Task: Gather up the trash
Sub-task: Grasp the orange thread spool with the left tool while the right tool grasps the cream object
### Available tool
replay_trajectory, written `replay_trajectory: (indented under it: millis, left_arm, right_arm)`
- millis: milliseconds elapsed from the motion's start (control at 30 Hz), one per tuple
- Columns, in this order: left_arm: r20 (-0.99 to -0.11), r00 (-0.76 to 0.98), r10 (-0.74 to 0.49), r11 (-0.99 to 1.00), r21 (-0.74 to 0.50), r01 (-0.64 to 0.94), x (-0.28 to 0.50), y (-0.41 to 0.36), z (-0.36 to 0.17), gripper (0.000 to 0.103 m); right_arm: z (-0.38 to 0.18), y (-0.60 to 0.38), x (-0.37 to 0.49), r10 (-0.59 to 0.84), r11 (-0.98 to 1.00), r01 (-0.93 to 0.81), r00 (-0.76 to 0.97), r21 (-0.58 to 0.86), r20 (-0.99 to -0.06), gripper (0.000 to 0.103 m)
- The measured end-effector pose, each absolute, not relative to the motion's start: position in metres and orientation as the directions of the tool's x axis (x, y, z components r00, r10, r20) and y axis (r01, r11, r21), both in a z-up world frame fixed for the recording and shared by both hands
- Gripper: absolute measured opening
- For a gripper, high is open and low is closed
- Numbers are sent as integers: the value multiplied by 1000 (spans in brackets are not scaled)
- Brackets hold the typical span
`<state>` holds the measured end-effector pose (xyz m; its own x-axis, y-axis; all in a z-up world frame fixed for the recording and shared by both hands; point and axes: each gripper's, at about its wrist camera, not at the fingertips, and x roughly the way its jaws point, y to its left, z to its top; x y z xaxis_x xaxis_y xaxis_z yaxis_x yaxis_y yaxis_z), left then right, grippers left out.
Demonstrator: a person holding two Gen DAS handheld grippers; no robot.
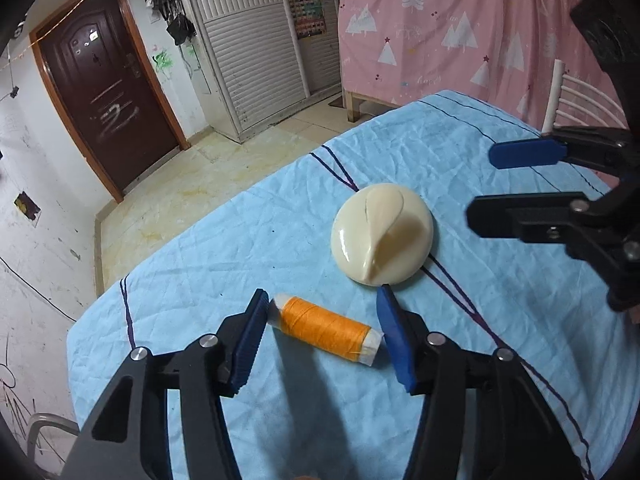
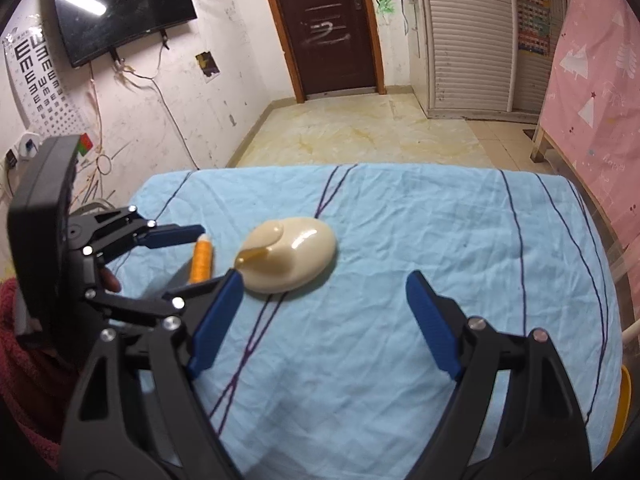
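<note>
An orange thread spool lies on its side on the blue cloth-covered table. My left gripper is open, its blue pads standing on either side of the spool, close to its two ends. A cream round lid-like object with a raised handle sits just beyond. My right gripper is open and empty, held above the cloth near the cream object. The spool and the left gripper show at the left of the right wrist view. The right gripper shows at the right of the left wrist view.
The table's far edge drops to a tiled floor. A pink curtain hangs behind at the right. A yellow object sits at the table's right edge. A white chair back stands past the table.
</note>
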<state>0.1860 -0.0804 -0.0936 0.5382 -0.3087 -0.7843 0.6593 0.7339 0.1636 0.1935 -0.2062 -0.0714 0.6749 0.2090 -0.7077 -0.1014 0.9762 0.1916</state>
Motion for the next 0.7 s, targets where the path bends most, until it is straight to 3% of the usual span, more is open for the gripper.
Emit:
replay_trajectory:
  millis: [100,200,700]
  left_arm:
    - [-789,531,-307,739,153,656,186,-78,-93,47]
    - [-793,532,-296,754,148,640,189,-71,-92,47]
    - [-792,525,-312,762,121,636,190,-66,-94,47]
  right_arm:
    - [-73,-199,202,217,975,-119,668,186,-712,81]
    - [-77,-192,212,222,975,-137,654,175,-723,90]
    - [-99,-160,247,203,975,-194,588,107,-783,87]
